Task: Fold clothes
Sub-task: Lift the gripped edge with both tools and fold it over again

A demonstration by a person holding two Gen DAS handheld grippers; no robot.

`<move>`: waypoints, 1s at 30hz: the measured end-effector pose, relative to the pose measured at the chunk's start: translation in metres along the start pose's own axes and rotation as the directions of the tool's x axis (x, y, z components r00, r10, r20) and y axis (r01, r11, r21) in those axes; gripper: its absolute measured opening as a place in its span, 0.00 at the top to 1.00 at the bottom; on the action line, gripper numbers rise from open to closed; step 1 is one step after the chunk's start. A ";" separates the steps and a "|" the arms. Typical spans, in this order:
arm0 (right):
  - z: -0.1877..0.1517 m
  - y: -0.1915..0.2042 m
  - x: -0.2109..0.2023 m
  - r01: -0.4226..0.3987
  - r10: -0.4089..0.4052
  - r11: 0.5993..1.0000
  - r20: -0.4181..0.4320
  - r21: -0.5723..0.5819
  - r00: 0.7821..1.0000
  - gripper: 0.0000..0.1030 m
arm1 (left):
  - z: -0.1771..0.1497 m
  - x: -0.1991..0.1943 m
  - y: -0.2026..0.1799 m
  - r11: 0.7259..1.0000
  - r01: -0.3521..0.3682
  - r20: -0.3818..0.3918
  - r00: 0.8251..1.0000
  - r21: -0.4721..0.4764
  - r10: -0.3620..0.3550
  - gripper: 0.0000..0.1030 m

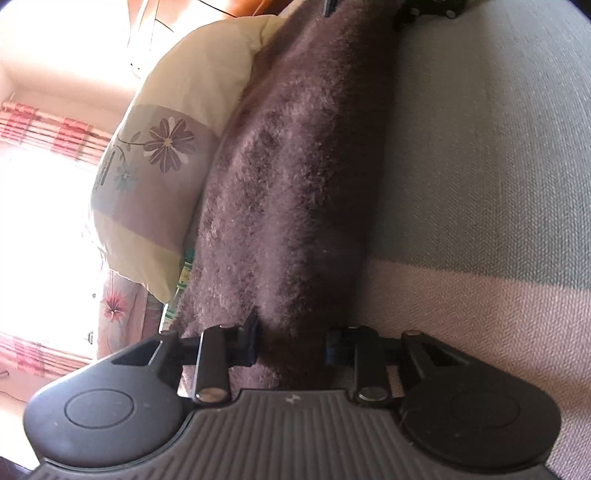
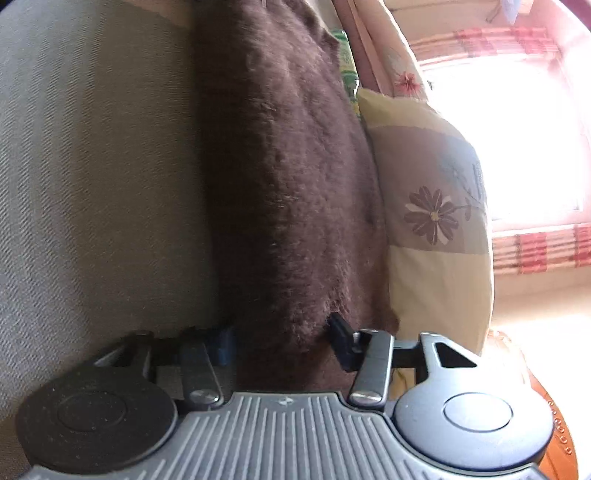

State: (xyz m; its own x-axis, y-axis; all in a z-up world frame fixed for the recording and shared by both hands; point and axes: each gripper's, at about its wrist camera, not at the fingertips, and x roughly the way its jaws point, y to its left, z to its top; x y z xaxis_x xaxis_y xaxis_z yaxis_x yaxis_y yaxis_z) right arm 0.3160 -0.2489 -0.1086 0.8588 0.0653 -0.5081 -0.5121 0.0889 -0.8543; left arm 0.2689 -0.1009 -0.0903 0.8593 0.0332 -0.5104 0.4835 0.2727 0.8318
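A fluffy dark brown garment lies as a long strip along a grey woven surface, running away from me. In the left wrist view my left gripper is at the strip's near end, with the fuzzy fabric filling the narrow gap and both pads pressed on it. The right wrist view shows the same garment from its other end. There my right gripper stands wider, with the fabric bunched between its fingers and the pads touching it on both sides. The right gripper's dark hardware peeks in at the strip's far end.
A cream and mauve pillow with a flower print leans right against the garment's long side. Behind it is a bright window with red checked curtains. The grey surface spreads wide on the other side.
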 end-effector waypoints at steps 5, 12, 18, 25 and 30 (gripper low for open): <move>0.001 -0.015 0.010 0.031 -0.032 0.997 -0.010 -0.065 0.999 0.16 | 0.001 0.003 0.008 1.000 -0.027 -0.014 1.000 0.008 0.027 0.46; 0.003 -0.004 0.014 0.026 -0.027 0.998 -0.017 -0.059 0.999 0.55 | 0.002 0.018 0.012 0.999 -0.008 -0.036 0.999 -0.052 0.006 0.64; 0.002 0.003 0.011 0.021 -0.022 0.999 -0.019 -0.045 1.000 0.73 | 0.002 0.021 0.004 1.000 -0.001 -0.031 1.000 -0.004 0.001 0.83; 0.002 -0.016 -0.001 0.000 0.001 1.000 -0.002 0.025 1.000 0.81 | 0.000 0.014 0.017 0.999 -0.003 -0.016 1.000 0.050 0.004 0.85; 0.005 -0.024 -0.019 -0.003 0.003 0.999 0.015 0.040 1.000 0.82 | -0.006 0.003 0.024 0.999 -0.018 -0.003 1.000 0.048 0.019 0.86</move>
State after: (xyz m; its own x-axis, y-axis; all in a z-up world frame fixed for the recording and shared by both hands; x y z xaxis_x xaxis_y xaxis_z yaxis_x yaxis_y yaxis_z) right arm 0.3118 -0.2476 -0.0773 0.8573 0.0808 -0.5085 -0.5148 0.1281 -0.8477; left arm 0.2825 -0.0883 -0.0734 0.8677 0.0408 -0.4954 0.4751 0.2252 0.8506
